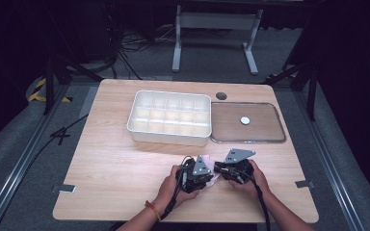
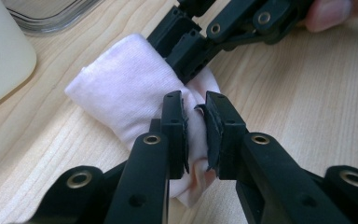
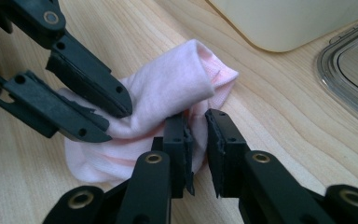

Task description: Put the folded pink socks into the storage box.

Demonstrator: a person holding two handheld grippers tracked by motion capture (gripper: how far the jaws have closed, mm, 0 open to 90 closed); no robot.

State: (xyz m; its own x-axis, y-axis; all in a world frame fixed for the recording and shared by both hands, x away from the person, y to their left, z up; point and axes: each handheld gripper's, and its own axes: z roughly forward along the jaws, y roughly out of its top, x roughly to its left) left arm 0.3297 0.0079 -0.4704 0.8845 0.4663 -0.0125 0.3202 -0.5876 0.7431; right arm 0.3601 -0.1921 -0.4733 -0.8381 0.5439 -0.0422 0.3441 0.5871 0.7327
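Pink-and-white folded cloth (image 2: 126,100) lies on the wooden tabletop (image 1: 115,159), just in front of the white compartment box (image 1: 169,117). My left gripper (image 2: 196,133) is clenched on one end of it. My right gripper (image 3: 198,144) pinches the other end, meeting the left one over the cloth.

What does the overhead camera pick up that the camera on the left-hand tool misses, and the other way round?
High view alone: the whole white divided tray, the clear lid with its small white disc, both forearms, and the floor around the table.

Left gripper view alone: close up, the left gripper pinching a fold of the pink cloth, with the cloth's knit texture.

Both: the cloth, the right gripper gripping it, the wooden tabletop.
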